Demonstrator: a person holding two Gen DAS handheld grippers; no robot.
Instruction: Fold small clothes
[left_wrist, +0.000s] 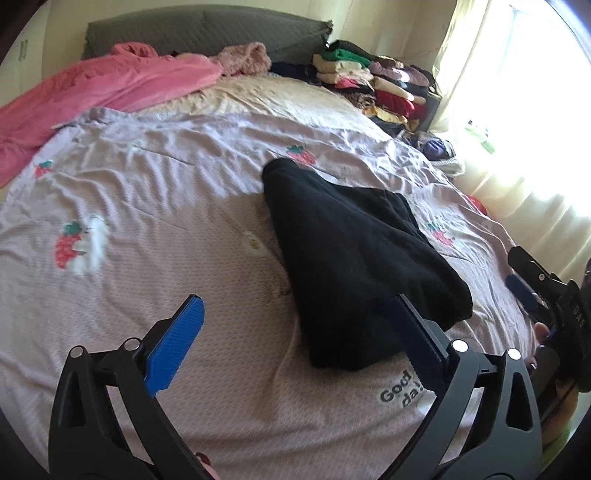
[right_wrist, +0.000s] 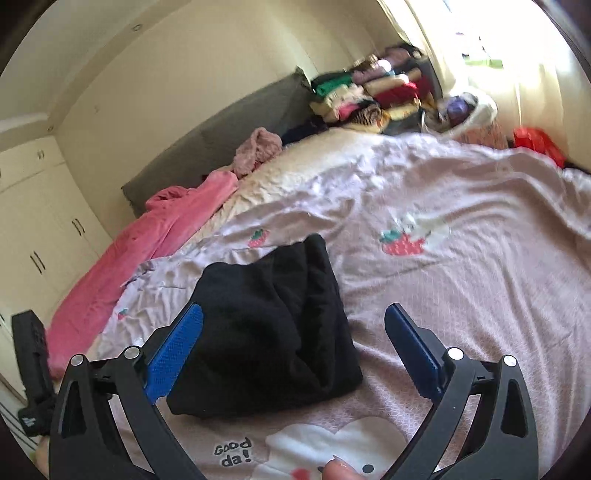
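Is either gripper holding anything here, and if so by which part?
Nothing is held. The left gripper and right gripper both stand open, clear of the folded black knit garment on the bed.

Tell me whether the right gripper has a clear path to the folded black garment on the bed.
Probably yes: the right gripper is open, and the folded black garment lies uncovered just ahead.

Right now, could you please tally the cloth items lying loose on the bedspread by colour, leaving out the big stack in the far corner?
Black: 1, the folded black garment, lying free between both open grippers.
Bright pink: 1, the pink blanket along the bed's edge.
Dusty pink: 1, the fuzzy pink piece by the headboard.
Total: 3
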